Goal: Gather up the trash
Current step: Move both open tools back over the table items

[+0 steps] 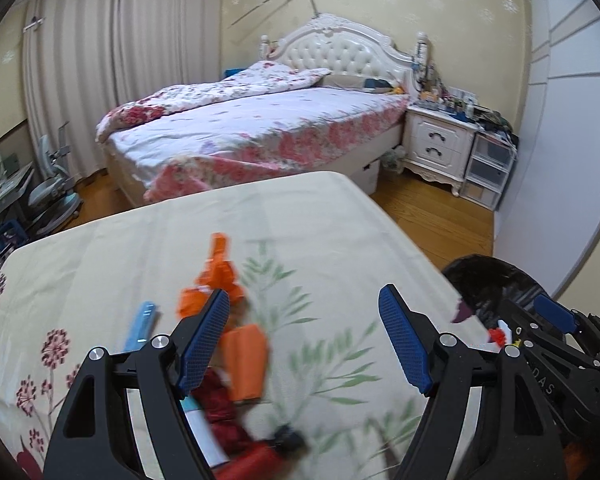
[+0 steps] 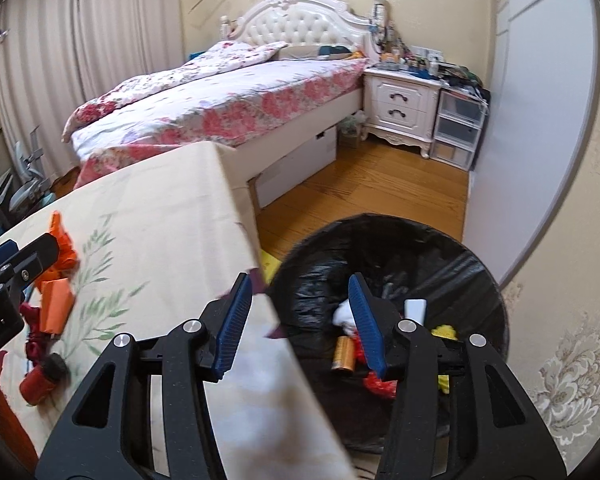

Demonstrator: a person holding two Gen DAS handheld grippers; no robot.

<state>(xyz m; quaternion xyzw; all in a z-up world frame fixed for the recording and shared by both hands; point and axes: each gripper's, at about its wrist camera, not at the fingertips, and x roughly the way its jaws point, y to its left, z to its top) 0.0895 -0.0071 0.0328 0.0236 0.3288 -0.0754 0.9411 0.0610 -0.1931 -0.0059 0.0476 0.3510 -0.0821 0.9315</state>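
My left gripper (image 1: 304, 344) is open and empty above the cream floral tablecloth (image 1: 148, 240). Under its left finger lie an orange toy piece (image 1: 216, 276), an orange box (image 1: 246, 364), a red wrapper (image 1: 220, 416), a red tube with a black cap (image 1: 260, 460) and a blue pen-like item (image 1: 140, 326). My right gripper (image 2: 296, 324) is open and empty over the table's edge and the black-lined trash bin (image 2: 440, 248). The bin holds a gold can (image 2: 343, 354), white paper (image 2: 344, 312), a white box (image 2: 415, 310), and red and yellow scraps. The right gripper also shows in the left wrist view (image 1: 556, 316).
The bin (image 1: 496, 280) stands on the wood floor (image 2: 364, 188) right of the table. Behind are a bed (image 1: 260, 128) with floral bedding, a white nightstand (image 2: 400, 104), plastic drawers (image 2: 456, 132) and a white wardrobe door (image 2: 540, 100). A desk chair (image 1: 52, 196) stands far left.
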